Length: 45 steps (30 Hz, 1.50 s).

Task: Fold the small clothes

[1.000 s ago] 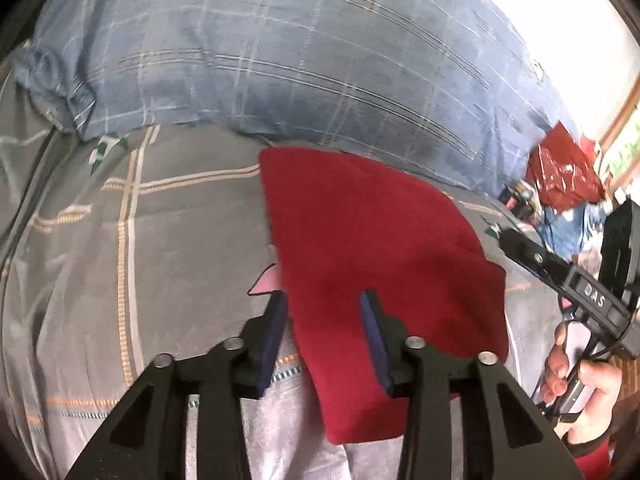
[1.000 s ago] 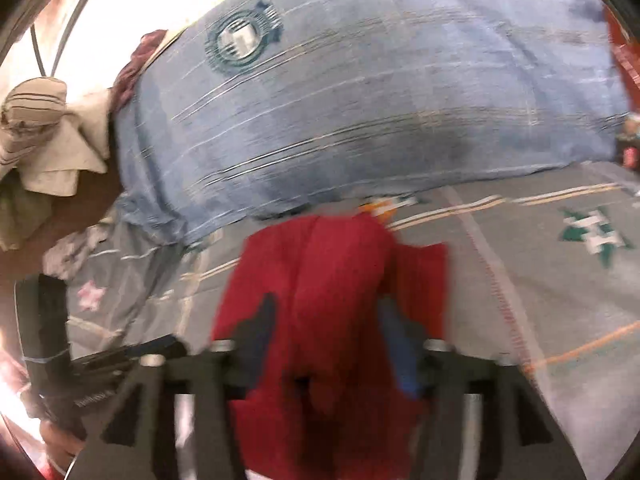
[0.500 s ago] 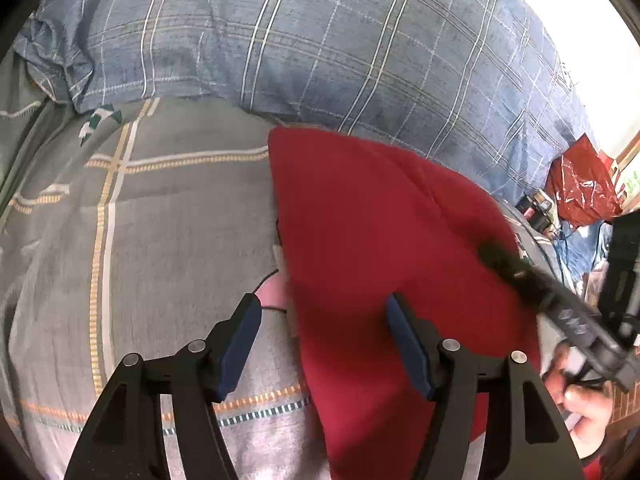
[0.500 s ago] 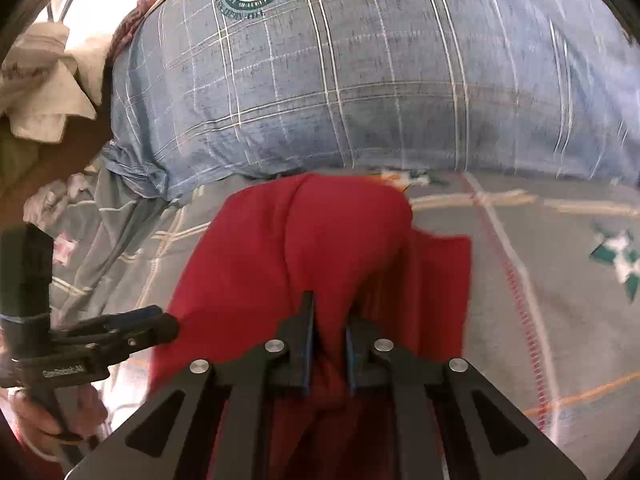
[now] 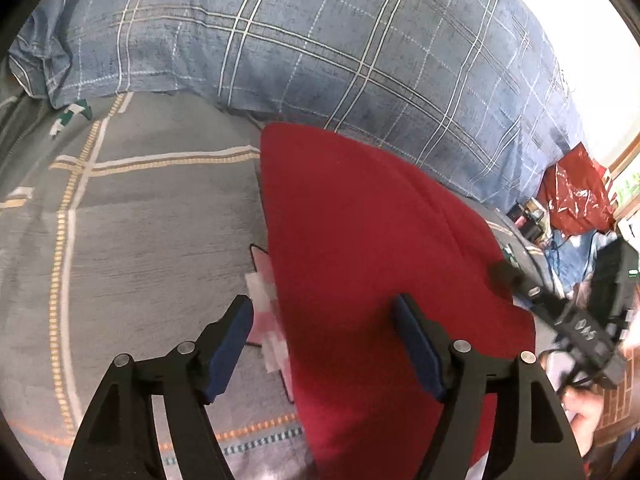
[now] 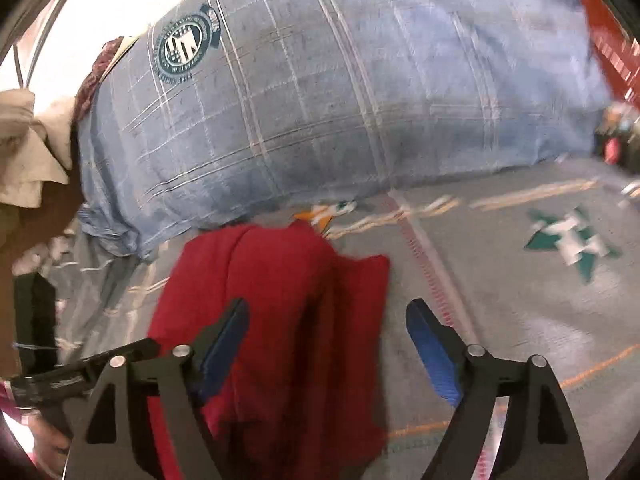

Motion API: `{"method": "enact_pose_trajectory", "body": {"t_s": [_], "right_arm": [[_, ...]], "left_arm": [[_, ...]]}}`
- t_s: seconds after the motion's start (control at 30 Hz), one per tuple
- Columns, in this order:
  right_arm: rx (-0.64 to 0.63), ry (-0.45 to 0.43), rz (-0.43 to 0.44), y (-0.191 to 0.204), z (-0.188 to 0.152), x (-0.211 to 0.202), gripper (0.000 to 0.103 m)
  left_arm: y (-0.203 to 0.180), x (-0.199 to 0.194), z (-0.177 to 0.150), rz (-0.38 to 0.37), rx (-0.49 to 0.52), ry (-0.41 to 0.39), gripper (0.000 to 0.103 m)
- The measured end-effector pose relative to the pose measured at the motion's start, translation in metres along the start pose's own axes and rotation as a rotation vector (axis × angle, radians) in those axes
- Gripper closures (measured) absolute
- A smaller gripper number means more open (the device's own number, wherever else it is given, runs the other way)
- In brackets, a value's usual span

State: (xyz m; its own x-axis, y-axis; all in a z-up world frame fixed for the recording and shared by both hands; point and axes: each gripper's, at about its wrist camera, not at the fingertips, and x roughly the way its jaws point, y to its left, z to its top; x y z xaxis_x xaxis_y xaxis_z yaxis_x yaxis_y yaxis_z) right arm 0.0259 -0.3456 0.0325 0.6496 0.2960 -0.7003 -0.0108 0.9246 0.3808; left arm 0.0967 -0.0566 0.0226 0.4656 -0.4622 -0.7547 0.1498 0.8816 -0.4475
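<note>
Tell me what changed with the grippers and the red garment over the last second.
The right gripper closed on a fold of the red garment half a second ago and has now let go, jaws wide open. The left gripper opened wider, gripping nothing. The garment stays on the grey bedspread by the blue plaid pillow.

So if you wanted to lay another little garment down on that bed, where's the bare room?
Bare grey bedspread lies left of the red cloth, below the blue plaid pillow. In the right wrist view, more bare spread runs right of the cloth, around the green star print. It is crowded by the red bag and clutter beyond the bed edge.
</note>
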Motion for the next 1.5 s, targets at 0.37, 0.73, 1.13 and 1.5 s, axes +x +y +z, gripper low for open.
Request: {"method": "enact_pose_trajectory", "body": {"t_s": [0.37, 0.73, 1.13, 1.5], "right_arm": [[-0.025, 0.054, 0.074, 0.024, -0.005, 0.009, 0.071], [0.002, 0.069, 0.189, 0.079, -0.009, -0.01, 0.072], [-0.31, -0.009, 0.029, 0.134, -0.027, -0.035, 0.065], [-0.313, 0.066, -0.058, 0.131, -0.063, 0.002, 0.062]], "left_arm": [[-0.003, 0.004, 0.005, -0.064, -0.003, 0.015, 0.057], [0.031, -0.06, 0.015, 0.033, -0.016, -0.005, 0.059], [0.032, -0.053, -0.012, 0.206, 0.029, -0.08, 0.047], [-0.011, -0.117, -0.055, 0.326, 0.156, -0.25, 0.032]]}}
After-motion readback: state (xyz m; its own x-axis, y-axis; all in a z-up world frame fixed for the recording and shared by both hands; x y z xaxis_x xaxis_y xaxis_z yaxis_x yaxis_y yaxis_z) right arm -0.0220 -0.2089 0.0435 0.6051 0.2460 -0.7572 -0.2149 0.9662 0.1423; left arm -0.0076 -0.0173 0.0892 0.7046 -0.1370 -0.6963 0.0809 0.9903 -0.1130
